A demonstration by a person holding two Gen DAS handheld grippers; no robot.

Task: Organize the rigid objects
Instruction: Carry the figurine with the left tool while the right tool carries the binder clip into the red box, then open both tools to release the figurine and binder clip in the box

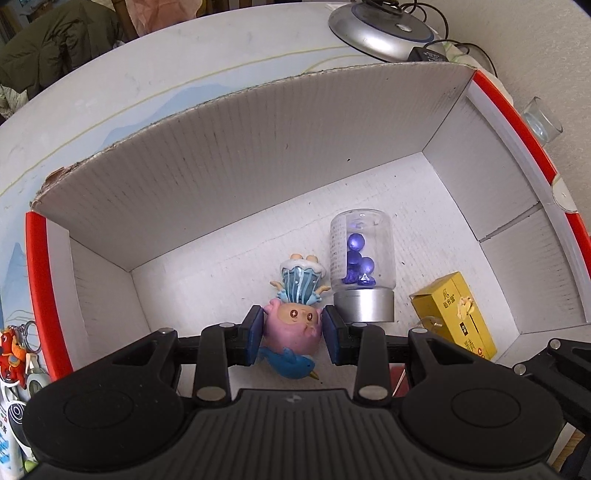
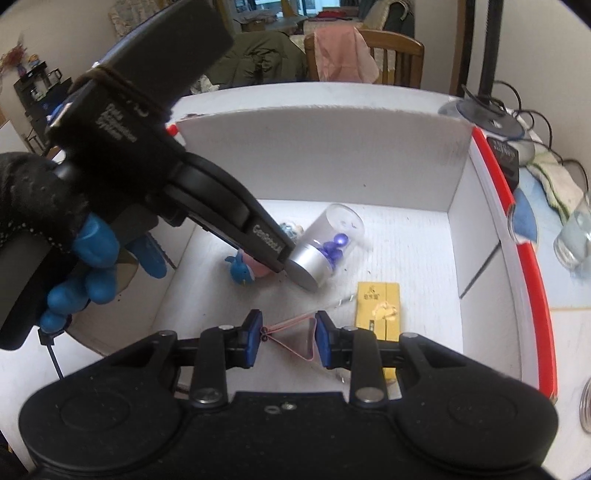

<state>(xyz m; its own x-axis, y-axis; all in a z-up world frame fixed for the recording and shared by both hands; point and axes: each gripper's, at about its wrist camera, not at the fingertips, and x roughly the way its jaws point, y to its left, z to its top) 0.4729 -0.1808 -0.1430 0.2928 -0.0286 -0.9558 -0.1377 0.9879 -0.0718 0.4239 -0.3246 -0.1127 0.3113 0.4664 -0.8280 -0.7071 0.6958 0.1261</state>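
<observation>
Three things lie in the cardboard box: one figurine, one jar, one yellow carton.

In your left wrist view, a red keychain toy hangs outside the box at nine o'clock. At the centre, your left gripper has its blue pads clamped on the pink head of the figurine, which lies on the box floor with its feet pointing to twelve o'clock and a blue bird at its six o'clock. Just beside it, at its two o'clock, lies the clear jar with a silver cap and several purple beads inside; I cannot count them. The yellow carton rests at four o'clock, apart from the jar. Beyond the box wall, at one o'clock, sit a silver lamp base and a small glass.

In your right wrist view, your gloved left hand fills nine o'clock, and the body of its gripper blocks most of the figurine. Your right gripper has its fingers a little apart, one red rubber band stretched between them; I cannot tell whether the pads grip it.
</observation>
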